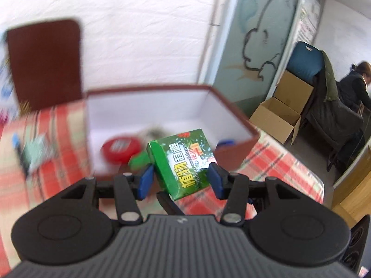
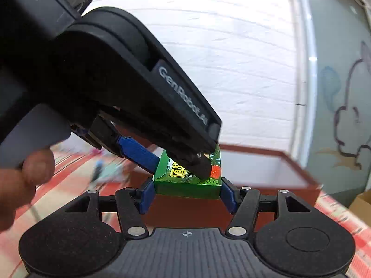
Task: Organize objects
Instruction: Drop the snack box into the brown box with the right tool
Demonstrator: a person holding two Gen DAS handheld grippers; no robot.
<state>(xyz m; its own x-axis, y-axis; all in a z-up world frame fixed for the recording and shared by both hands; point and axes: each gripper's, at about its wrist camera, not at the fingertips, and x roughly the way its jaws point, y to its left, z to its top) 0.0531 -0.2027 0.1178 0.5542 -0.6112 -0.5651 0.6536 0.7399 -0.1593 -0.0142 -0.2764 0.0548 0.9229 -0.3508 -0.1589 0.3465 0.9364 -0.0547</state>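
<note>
- One table (image 1: 273, 162) under a red and white checked cloth, with a white wall behind it.
- One open brown box (image 1: 234, 113) with white inner walls stands on the table, beyond both grippers. Its brown lid (image 1: 44, 62) lies apart, further left.
- One small green carton (image 2: 187, 183) hangs in the air in front of the box's near wall, not yet inside.
- Right gripper (image 2: 186, 191): its two blue pads press the carton's two ends, so the carton's long axis runs across between them.
- Left gripper (image 1: 179, 180): it reaches in from the left and above. Its fingers stand narrow, one on each side of the carton; whether they squeeze it cannot be told.
- Both grippers are at the carton, so a handover looks likely.
- Inside the box: one red round thing (image 1: 120, 149) and other items too blurred to count.
</note>
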